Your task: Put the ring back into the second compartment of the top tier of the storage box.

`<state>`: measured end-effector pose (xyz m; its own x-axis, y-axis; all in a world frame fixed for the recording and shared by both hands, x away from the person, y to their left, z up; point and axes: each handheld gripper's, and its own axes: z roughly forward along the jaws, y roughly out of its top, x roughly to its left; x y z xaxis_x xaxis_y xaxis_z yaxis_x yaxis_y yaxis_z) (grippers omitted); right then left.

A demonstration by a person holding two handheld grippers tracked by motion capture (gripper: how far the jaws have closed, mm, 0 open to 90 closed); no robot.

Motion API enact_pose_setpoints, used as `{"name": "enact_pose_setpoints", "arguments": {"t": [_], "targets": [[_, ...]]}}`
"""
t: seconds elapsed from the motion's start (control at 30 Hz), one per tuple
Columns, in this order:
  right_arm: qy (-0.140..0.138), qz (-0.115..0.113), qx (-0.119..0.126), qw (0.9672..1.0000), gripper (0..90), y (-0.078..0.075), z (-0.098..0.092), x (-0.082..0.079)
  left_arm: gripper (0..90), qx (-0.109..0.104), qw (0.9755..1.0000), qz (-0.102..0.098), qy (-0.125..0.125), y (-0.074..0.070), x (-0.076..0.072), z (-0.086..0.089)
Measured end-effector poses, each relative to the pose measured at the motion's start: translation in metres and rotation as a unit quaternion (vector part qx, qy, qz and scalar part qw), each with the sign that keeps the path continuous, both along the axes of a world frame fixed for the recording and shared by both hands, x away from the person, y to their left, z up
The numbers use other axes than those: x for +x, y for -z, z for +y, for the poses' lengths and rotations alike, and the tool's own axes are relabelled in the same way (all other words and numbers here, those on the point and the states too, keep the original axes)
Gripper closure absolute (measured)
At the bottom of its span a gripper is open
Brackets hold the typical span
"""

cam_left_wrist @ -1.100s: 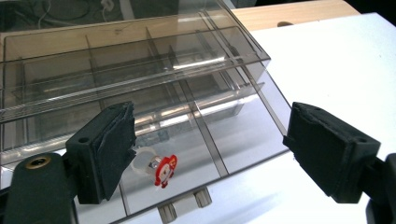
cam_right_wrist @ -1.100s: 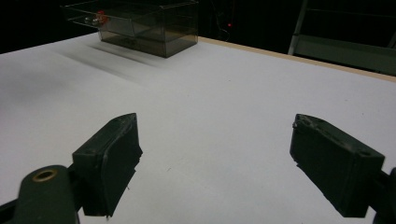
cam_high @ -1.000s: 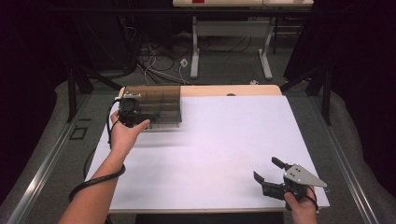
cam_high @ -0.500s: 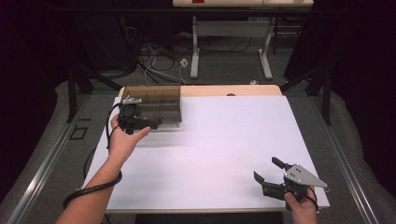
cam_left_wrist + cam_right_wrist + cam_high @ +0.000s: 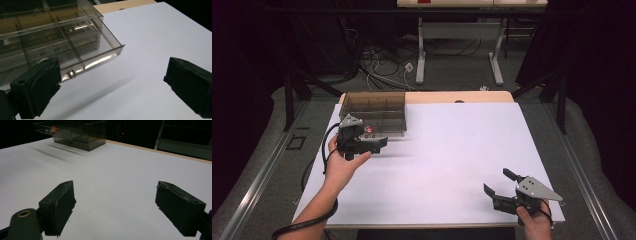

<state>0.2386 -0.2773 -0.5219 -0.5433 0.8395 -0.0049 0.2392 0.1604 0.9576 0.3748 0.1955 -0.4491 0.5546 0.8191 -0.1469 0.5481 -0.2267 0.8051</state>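
A smoky see-through box (image 5: 374, 107) with divided drawers stands at the table's back left. In the left gripper view its lower drawer (image 5: 75, 47) juts out a little, with a small knob (image 5: 71, 73) on the front. My left gripper (image 5: 379, 142) hovers just in front of the box, pointing right. Its jaws have just been opening and stand wide (image 5: 111, 62) with nothing between them. A small red and silver part (image 5: 368, 130) shows at the box's front. My right gripper (image 5: 498, 181) rests open near the front right edge, empty (image 5: 115, 183).
The white sheet (image 5: 452, 150) covers the table, with a wooden strip (image 5: 462, 96) bare along the back. Cables and a desk frame (image 5: 422, 60) lie on the floor beyond the table. From the right gripper view the box (image 5: 75, 135) stands far off.
The left hand has drawn its gripper back from the box's front toward the near side. The right gripper has stayed where it was.
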Motion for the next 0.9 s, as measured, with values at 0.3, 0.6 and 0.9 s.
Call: {"name": "enact_pose_setpoints", "arguments": {"t": [0.3, 0.6, 0.9], "targets": [[0.004, 0.003, 0.001, 1.0000, 14.9, 0.001, 0.000, 0.000, 3.0, -0.008, 0.9998, -0.009, 0.015, 0.016, -0.031, 0.002], [0.003, 0.005, 0.002, 1.0000, 14.9, 0.002, 0.000, 0.001, 2.3, -0.017, 0.9997, -0.015, 0.009, 0.036, -0.056, 0.010], [0.006, 0.000, -0.006, 1.0000, 15.0, 0.002, 0.000, 0.002, 1.9, -0.023, 0.9995, -0.022, 0.002, 0.048, -0.068, 0.013]]}}
